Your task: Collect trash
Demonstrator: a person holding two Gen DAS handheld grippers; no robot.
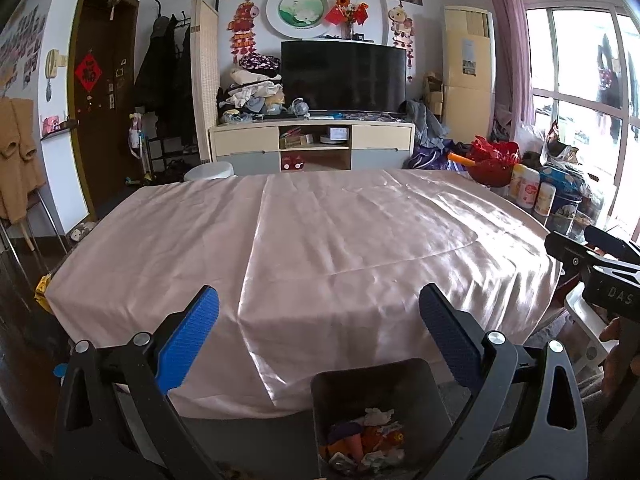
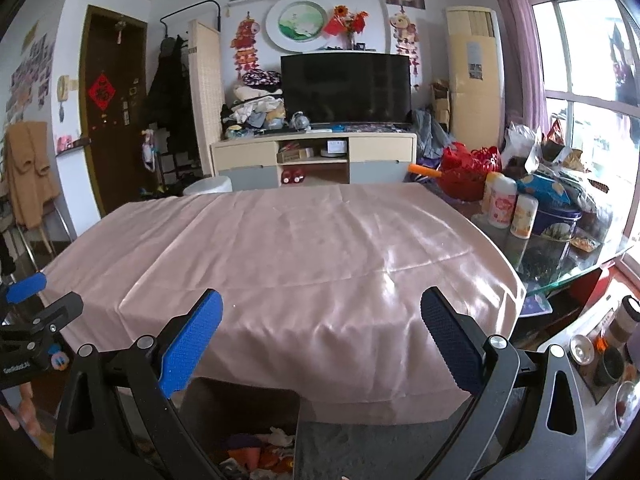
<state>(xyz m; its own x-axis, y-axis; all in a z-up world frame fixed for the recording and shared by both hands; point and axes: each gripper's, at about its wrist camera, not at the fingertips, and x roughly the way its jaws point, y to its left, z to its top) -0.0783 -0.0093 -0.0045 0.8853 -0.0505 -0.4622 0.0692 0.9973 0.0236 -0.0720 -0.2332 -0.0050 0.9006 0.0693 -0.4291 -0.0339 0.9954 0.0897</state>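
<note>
Blue-padded claws (image 1: 318, 322) (image 2: 320, 324), two, agape; one bin (image 1: 340, 392).

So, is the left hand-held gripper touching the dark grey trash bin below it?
Apart. The left wrist view shows the open left hand-held gripper with nothing between its blue pads, raised above the dark grey trash bin full of paper scraps.

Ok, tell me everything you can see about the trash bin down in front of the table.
The trash bin is dark grey, looks like plastic, squarish with rounded corners, open-topped and upright on the floor against the near edge of the pink-clothed table. Inside lies mixed trash: crumpled white paper and orange, purple and red wrappers. It sits below and between the left tool's open fingers, which do not touch it.
</note>
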